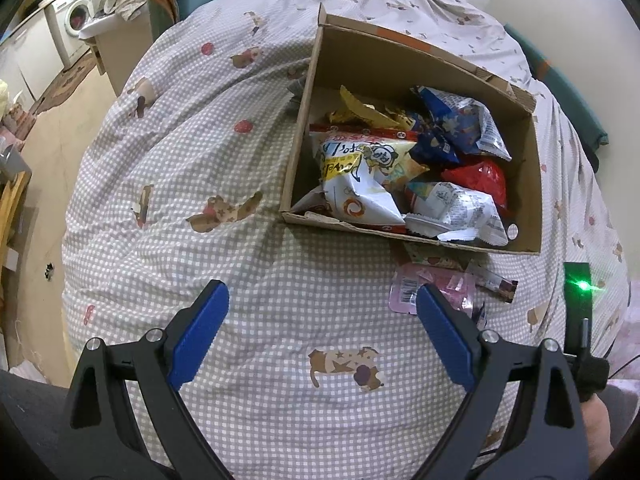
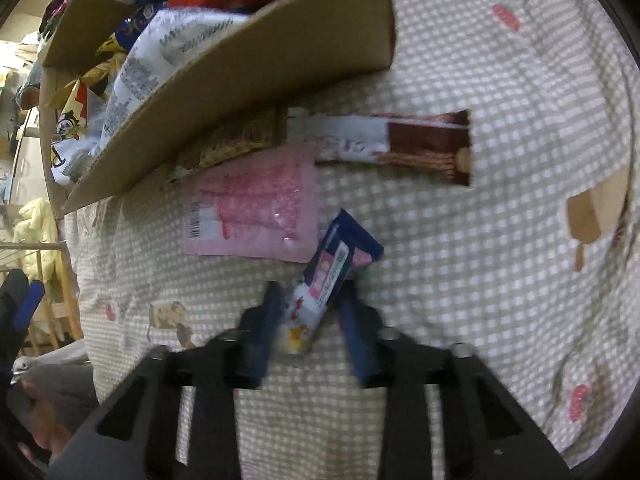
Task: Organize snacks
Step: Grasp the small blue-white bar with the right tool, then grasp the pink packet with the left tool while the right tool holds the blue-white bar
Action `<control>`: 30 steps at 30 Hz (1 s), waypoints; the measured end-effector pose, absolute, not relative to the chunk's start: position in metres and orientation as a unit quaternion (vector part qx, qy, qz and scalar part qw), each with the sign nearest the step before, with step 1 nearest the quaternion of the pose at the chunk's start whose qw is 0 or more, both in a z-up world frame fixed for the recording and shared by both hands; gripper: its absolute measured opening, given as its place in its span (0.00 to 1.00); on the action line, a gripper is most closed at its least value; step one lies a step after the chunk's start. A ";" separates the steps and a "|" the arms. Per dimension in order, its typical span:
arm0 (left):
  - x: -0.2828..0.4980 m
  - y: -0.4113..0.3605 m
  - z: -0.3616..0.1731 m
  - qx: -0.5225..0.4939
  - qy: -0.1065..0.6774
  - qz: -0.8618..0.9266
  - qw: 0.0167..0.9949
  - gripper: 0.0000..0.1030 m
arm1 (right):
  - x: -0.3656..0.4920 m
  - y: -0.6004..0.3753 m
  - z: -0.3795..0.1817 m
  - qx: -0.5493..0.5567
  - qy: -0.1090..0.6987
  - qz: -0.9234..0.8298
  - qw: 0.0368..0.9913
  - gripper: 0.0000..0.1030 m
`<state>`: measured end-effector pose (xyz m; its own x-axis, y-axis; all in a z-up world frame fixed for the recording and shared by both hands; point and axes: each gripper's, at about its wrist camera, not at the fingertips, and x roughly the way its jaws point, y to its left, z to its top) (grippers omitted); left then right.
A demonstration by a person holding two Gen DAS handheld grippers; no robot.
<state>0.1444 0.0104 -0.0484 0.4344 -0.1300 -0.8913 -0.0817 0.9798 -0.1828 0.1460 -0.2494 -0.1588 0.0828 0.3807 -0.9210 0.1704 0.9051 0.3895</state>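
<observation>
Right tongs (image 2: 308, 312) grip one blue bar (image 2: 334, 276); left tongs (image 1: 322, 320) open. Three packets loose beside one box (image 2: 256, 64).

Snack bags (image 1: 400, 168) in the box (image 1: 528, 200) — flat packets (image 2: 256, 208) just beside it, perhaps partly under — on the quilt (image 1: 200, 140).

Left gripper (image 1: 322, 302): matte black arms, textured blue pads, silver screws
Right gripper (image 2: 308, 312): matching black frame, blue pads (blurred)
Skin: bare hand (image 1: 596, 424)
</observation>
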 end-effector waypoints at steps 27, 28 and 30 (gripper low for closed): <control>0.205 -0.143 -0.161 0.013 0.612 -0.093 0.785 0.90 | 0.111 -0.362 -0.069 0.346 0.523 0.079 0.775 0.18; 0.207 -0.146 -0.163 0.014 0.614 -0.090 0.784 0.90 | 0.110 -0.359 -0.070 0.350 0.521 0.081 0.774 0.18; 0.209 -0.149 -0.164 0.010 0.613 -0.089 0.785 0.90 | 0.111 -0.364 -0.068 0.360 0.516 0.084 0.772 0.18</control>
